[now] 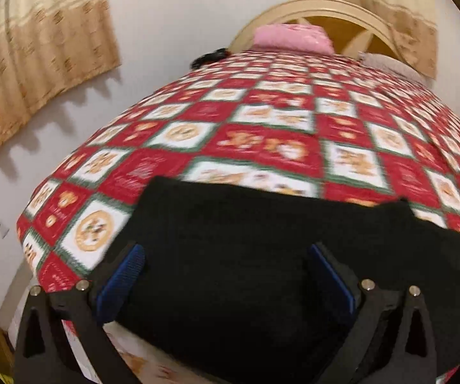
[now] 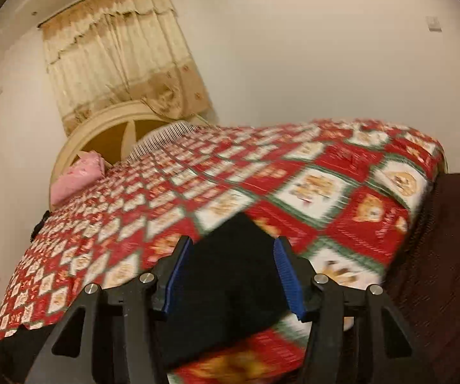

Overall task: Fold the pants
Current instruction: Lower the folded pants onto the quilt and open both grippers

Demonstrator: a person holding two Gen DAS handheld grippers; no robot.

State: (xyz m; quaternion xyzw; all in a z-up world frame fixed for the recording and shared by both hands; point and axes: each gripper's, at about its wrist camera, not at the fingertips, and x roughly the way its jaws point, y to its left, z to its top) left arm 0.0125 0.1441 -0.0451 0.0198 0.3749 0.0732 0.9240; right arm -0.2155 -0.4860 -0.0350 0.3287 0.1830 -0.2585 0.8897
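The black pants (image 1: 262, 240) lie on a bed with a red, white and green patchwork cover (image 1: 262, 121). In the left wrist view my left gripper (image 1: 226, 256) is open, its blue-padded fingers (image 1: 134, 262) wide apart over the dark cloth, which fills the gap between them. In the right wrist view a corner of the pants (image 2: 230, 272) lies between the blue fingers (image 2: 286, 272) of my right gripper (image 2: 231, 256), which is open too. I cannot tell whether either gripper touches the cloth. Both views are blurred.
A pink pillow (image 1: 291, 36) lies by the curved cream headboard (image 1: 326, 9) at the far end. Beige curtains (image 2: 118, 57) hang on the white walls. A dark brown surface (image 2: 447, 256) runs along the bed's right side. A small dark object (image 1: 209, 56) sits near the pillow.
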